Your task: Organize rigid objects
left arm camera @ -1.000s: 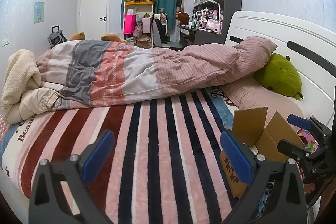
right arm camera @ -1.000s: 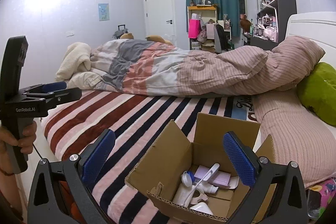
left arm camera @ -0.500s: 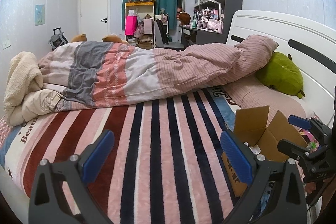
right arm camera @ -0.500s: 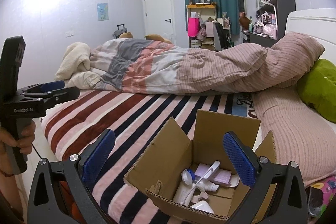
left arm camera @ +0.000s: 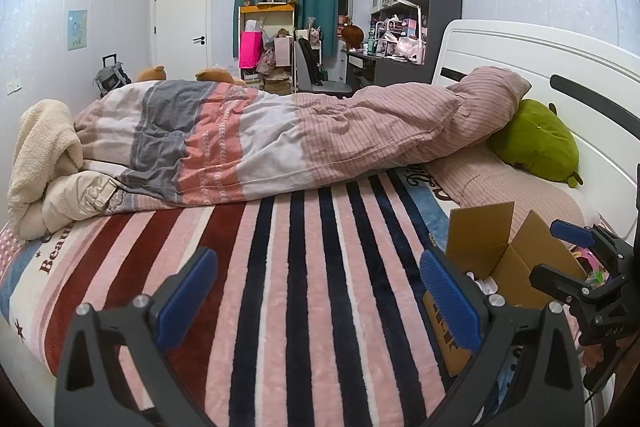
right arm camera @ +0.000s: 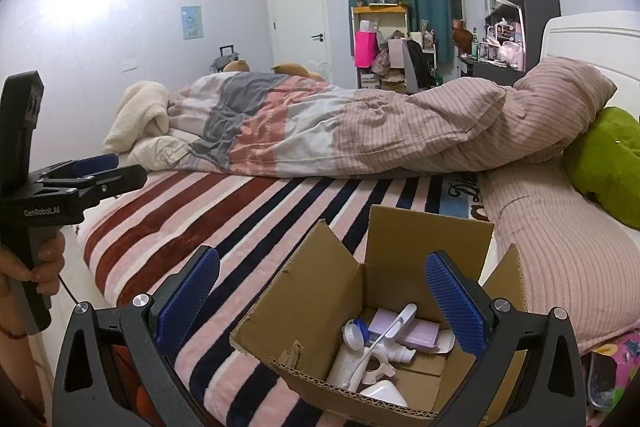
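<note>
An open cardboard box (right arm camera: 320,311) sits on the striped bed near its front right corner. Inside lie several rigid items: a white bottle (right arm camera: 348,363), a white curved handle (right arm camera: 394,325), a pale purple packet (right arm camera: 412,333) and a white rounded piece (right arm camera: 382,393). My right gripper (right arm camera: 320,303) is open and empty, held just above the box. My left gripper (left arm camera: 316,295) is open and empty over the striped blanket, left of the box (left arm camera: 480,239). The right gripper also shows in the left wrist view (left arm camera: 576,255), and the left gripper in the right wrist view (right arm camera: 92,171).
A rolled quilt (left arm camera: 280,135) lies across the bed's far side, with a cream blanket (left arm camera: 40,155) at the left. A green plush (left arm camera: 536,143) rests against the white headboard (left arm camera: 520,55). A pink striped pillow (right arm camera: 560,251) lies right of the box.
Both views have shifted slightly, as both grippers eased back and up a little. The box and its contents have not moved. Both grippers stay open.
</note>
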